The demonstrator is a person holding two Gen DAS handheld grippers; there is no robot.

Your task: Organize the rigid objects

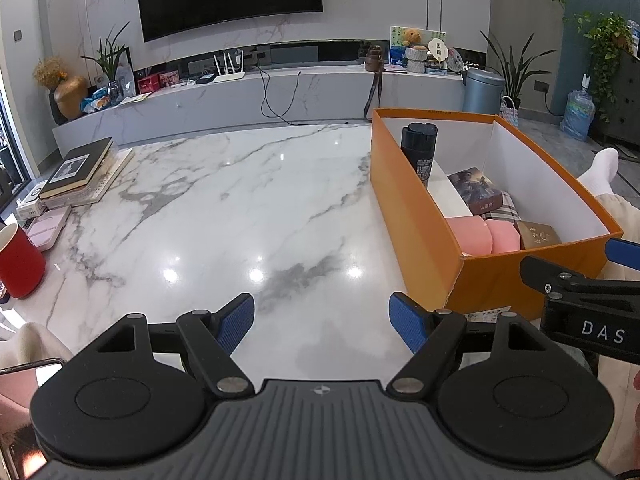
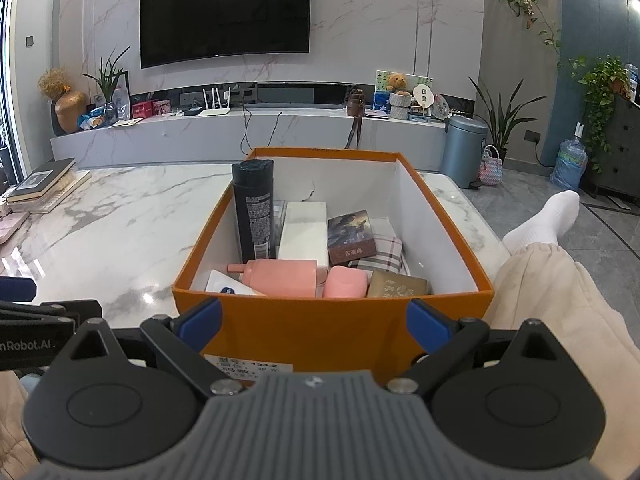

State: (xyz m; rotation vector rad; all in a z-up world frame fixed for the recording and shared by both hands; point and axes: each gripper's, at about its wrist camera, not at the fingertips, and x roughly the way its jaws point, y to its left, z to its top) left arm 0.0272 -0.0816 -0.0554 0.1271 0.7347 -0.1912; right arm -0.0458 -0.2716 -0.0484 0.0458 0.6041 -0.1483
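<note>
An orange box (image 2: 320, 320) (image 1: 412, 216) with white inner walls stands on the marble table (image 1: 224, 208). Inside it a black bottle (image 2: 254, 208) (image 1: 420, 152) stands upright, with a white block (image 2: 304, 232), a picture-covered box (image 2: 351, 236), a pink bottle (image 2: 280, 278) lying down, a pink case (image 2: 346, 282), a brown box (image 2: 398, 286) and a plaid item (image 2: 382, 258). My right gripper (image 2: 316, 326) is open just before the box's near wall, holding nothing. My left gripper (image 1: 322, 326) is open and empty over bare marble, left of the box.
A red cup (image 1: 18, 264) stands at the table's left edge, beside pink cases (image 1: 50, 226) and a stack of books (image 1: 80, 172). A person's leg in beige trousers and a white sock (image 2: 540, 220) lies right of the box. A TV console runs along the far wall.
</note>
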